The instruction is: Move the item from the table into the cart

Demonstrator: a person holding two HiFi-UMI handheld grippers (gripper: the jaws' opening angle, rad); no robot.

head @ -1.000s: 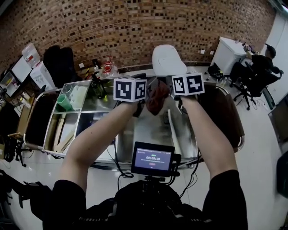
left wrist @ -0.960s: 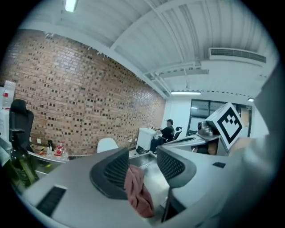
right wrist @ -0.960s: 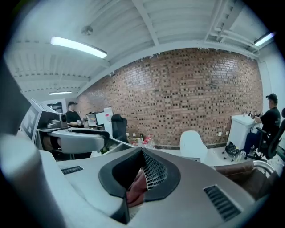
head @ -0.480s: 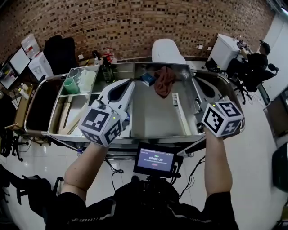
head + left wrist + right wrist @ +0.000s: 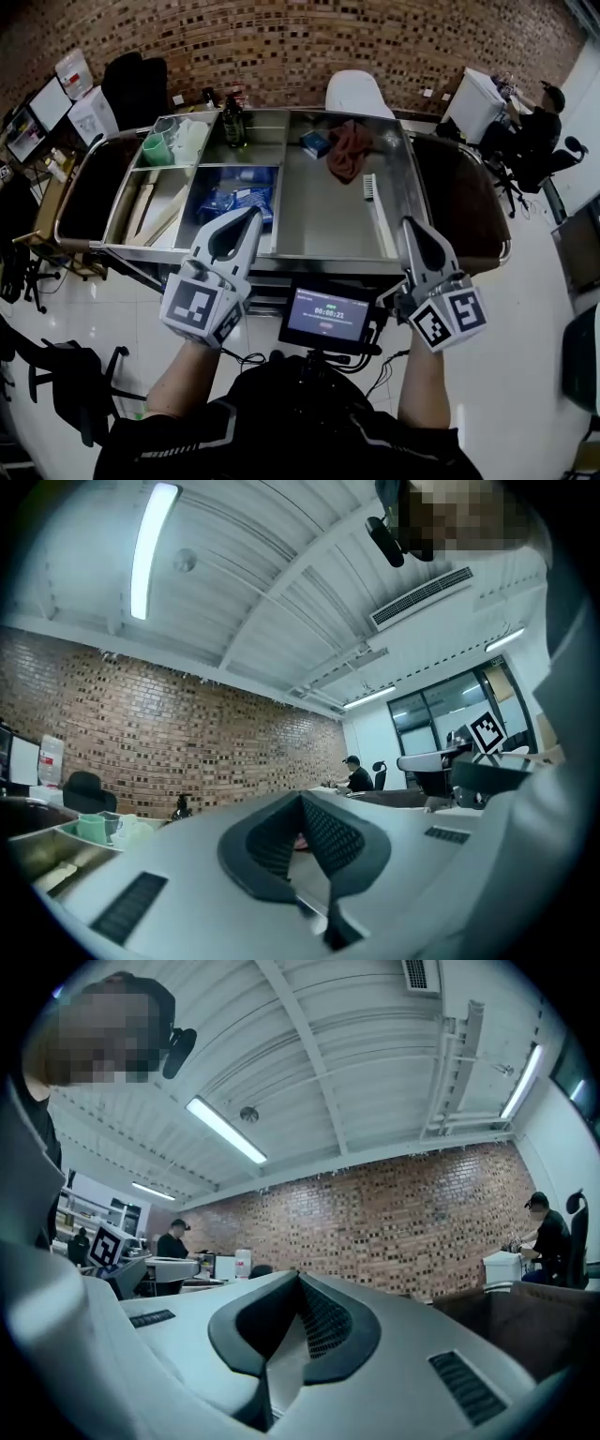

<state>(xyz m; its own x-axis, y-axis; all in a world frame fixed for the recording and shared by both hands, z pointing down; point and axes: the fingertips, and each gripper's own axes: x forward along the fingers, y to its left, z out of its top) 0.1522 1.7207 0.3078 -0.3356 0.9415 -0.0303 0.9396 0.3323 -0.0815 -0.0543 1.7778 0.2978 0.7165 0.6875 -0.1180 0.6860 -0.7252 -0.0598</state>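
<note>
Cloth [image 5: 349,152] (the reddish one, which I'm guessing is the item) is lying bunched in the big tray of the cart [image 5: 319,220], just beside a blue box [image 5: 314,142], with a brush [image 5: 369,186] near it. My left gripper [image 5: 251,217] and right gripper [image 5: 410,227] hang at the near rim, fingers pressed together on nothing. Risk from here: reaching in with fingers shut would just shove stuff around, and bumping the rim could roll the cart.

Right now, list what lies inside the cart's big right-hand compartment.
In the compartment: a reddish-brown cloth, a small blue box left of it, and a pale brush nearer. Anything under the bunched cloth is hidden.
</note>
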